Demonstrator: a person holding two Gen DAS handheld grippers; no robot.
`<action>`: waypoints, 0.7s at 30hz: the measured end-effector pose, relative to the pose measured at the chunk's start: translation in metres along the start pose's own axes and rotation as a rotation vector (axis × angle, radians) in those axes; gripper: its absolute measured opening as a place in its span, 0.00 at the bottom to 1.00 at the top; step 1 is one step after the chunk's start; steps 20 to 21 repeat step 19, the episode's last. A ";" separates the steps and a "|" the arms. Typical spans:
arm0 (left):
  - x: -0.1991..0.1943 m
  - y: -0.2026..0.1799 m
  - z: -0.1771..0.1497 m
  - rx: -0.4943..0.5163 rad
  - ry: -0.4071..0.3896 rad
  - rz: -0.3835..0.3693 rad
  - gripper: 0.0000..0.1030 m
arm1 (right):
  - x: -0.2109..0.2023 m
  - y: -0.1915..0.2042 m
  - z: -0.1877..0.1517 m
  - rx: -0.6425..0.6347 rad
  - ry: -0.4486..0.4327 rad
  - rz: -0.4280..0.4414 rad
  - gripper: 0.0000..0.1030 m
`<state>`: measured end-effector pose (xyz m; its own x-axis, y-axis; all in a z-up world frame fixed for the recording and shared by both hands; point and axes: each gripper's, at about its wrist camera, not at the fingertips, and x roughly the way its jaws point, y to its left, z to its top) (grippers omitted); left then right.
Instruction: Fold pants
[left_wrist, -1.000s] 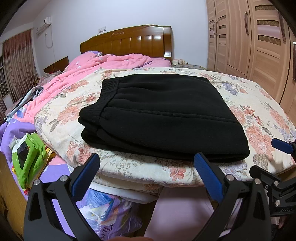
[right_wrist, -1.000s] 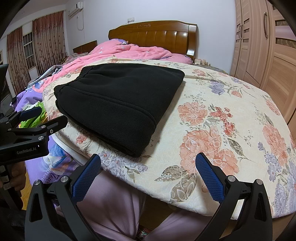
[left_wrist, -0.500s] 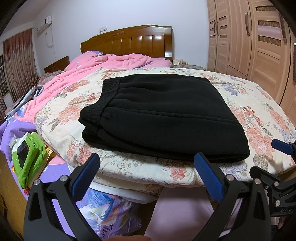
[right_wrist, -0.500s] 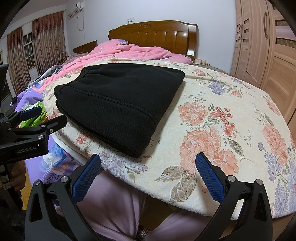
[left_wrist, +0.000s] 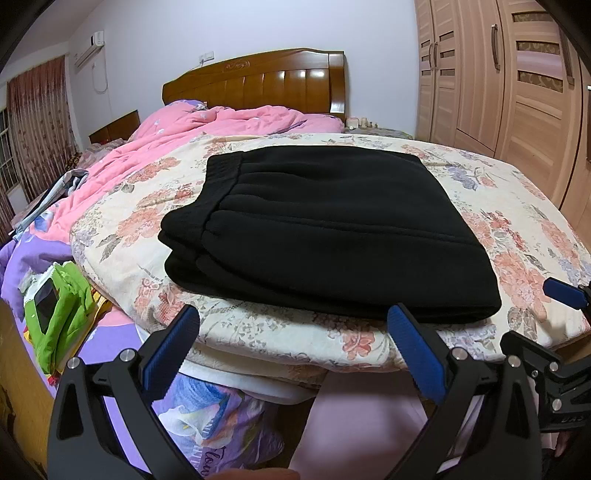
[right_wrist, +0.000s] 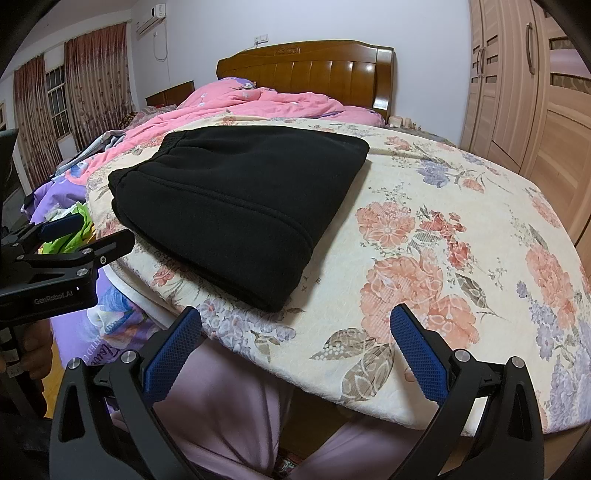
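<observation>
Black pants (left_wrist: 325, 229) lie folded flat on floral quilt (left_wrist: 517, 236), near its front edge. Left wrist view: left gripper (left_wrist: 291, 339) jaws spread wide, empty, short of the quilt edge; green item (left_wrist: 62, 310) on bed at left. Right wrist view: pants (right_wrist: 236, 206) sit left of centre; right gripper (right_wrist: 295, 343) jaws wide apart, holding nothing. Only this view shows a hand (right_wrist: 33, 347) on the left gripper's handle.

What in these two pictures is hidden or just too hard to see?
- Pants: the underside and inner layers, hidden by the top layer in both views; the folds cannot be counted.
- Small items beside the headboard: too small in both views.
- Right tongs: cut off by the left view's edge.
- Hand holding the left tongs: cut off by the right view's edge.
</observation>
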<state>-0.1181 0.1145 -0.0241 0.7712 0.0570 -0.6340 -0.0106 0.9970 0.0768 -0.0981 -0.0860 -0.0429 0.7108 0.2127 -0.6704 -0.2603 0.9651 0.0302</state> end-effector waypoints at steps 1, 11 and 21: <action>0.000 0.000 0.000 0.000 0.000 0.001 0.98 | 0.000 0.000 0.000 0.000 0.000 0.000 0.96; -0.001 -0.001 -0.002 -0.007 -0.015 0.012 0.99 | 0.000 0.001 -0.001 0.002 0.001 0.001 0.96; 0.003 0.000 -0.001 -0.021 0.012 -0.004 0.98 | 0.000 0.000 -0.001 0.002 0.001 0.002 0.96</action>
